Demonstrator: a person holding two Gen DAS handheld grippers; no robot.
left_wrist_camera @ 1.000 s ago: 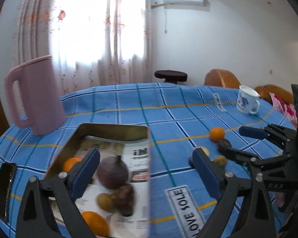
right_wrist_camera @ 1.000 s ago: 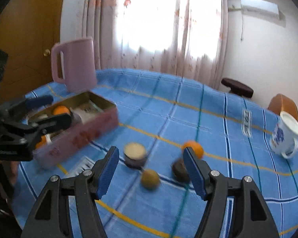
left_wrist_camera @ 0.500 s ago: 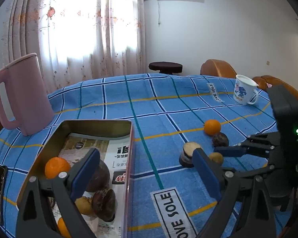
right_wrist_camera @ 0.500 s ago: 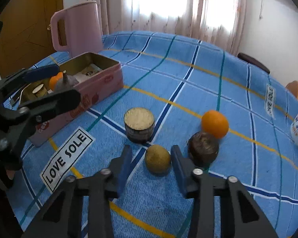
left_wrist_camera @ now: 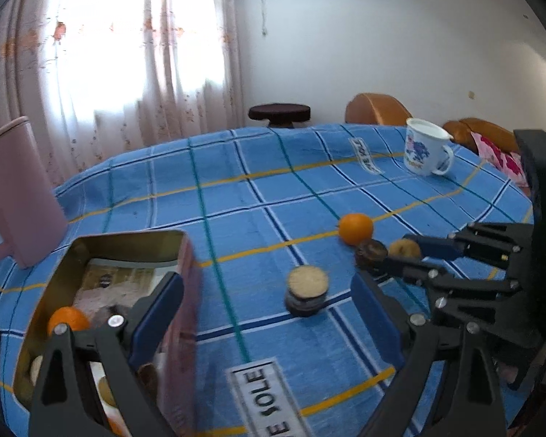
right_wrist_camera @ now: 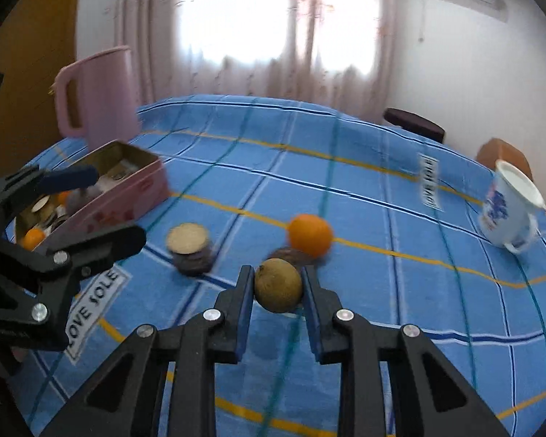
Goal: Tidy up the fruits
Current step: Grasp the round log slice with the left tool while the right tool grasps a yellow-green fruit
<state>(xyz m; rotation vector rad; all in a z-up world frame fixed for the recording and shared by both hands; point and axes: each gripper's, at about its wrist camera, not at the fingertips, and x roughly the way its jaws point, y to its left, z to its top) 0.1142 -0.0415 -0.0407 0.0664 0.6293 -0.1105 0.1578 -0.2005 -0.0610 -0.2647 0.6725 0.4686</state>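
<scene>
I have the right tongs [right_wrist_camera: 278,287] pinching the brownish-yellow fruit [right_wrist_camera: 278,284], both pads pressed against its sides; the jaws have just been closing and the fruit is squarely between them. It sits low over the blue checked counter [right_wrist_camera: 382,225], near the middle, and whether it still touches the cloth I cannot tell. My left tongs [left_wrist_camera: 265,317] stand spread wide and hold nothing, one finger over the open pink tin [right_wrist_camera: 134,196], the other over bare cloth.

So the step in hand is the pickup of 1 loose fruit for the tin. The next move, as I judge it, calls for a clean lift, then a carry toward the tin at the pitcher's end of the counter, with the left tongs moved aside so the 2 rigs do not collide over the opening (the tin is already fairly full).

Counted on the cloth: 1 orange [right_wrist_camera: 309,235], 1 dark round fruit [left_wrist_camera: 371,253] just beside it, 1 cut fruit [right_wrist_camera: 190,247] showing a pale flat top, plus the 1 I grip. In the tin I make out at least 1 orange [left_wrist_camera: 68,322] and several darker pieces, too blurred to count. Also 1 pink pitcher [right_wrist_camera: 98,94] and 1 white mug [right_wrist_camera: 509,211].
</scene>
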